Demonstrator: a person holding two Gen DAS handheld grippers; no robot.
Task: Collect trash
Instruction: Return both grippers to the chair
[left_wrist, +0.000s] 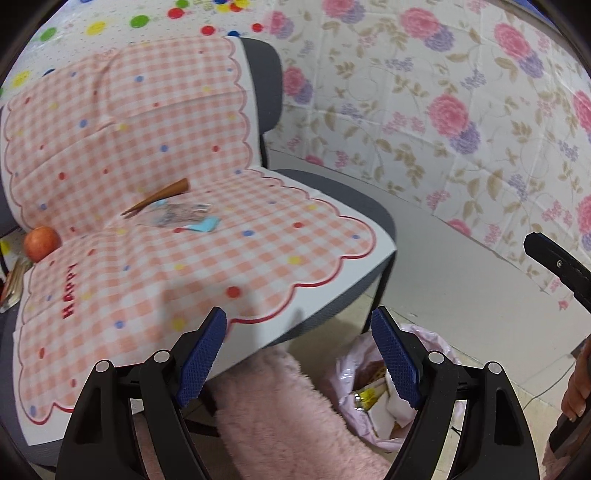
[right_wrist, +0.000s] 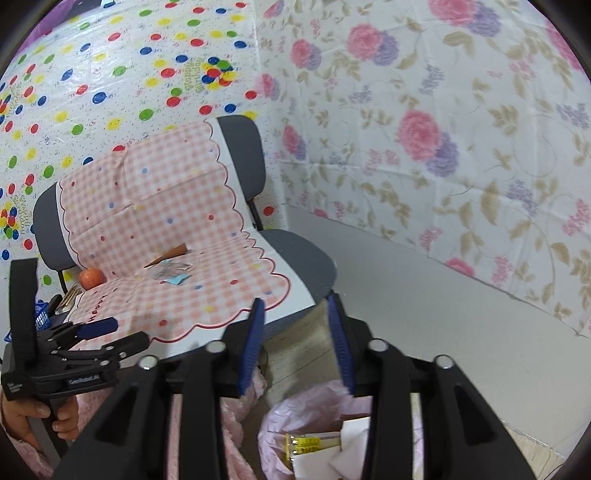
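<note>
On the chair's pink checked cloth (left_wrist: 155, 266) lie a brown paper cone (left_wrist: 159, 195), a clear crumpled wrapper (left_wrist: 177, 214) and a blue scrap (left_wrist: 207, 224). They show smaller in the right wrist view: the cone (right_wrist: 168, 254) and the wrapper (right_wrist: 173, 271). A pink trash bag (left_wrist: 356, 369) stands open on the floor below the seat, with yellow and white litter in it (right_wrist: 314, 443). My left gripper (left_wrist: 299, 317) is open and empty, over the seat's front edge. My right gripper (right_wrist: 295, 302) is open and empty, above the bag.
A red apple (left_wrist: 42, 243) sits at the seat's back left, with a blue basket (right_wrist: 42, 319) and sticks beyond it. Pink fluffy fabric (left_wrist: 273, 413) is in front of the chair. Patterned sheets cover the walls; grey floor (right_wrist: 424, 325) lies to the right.
</note>
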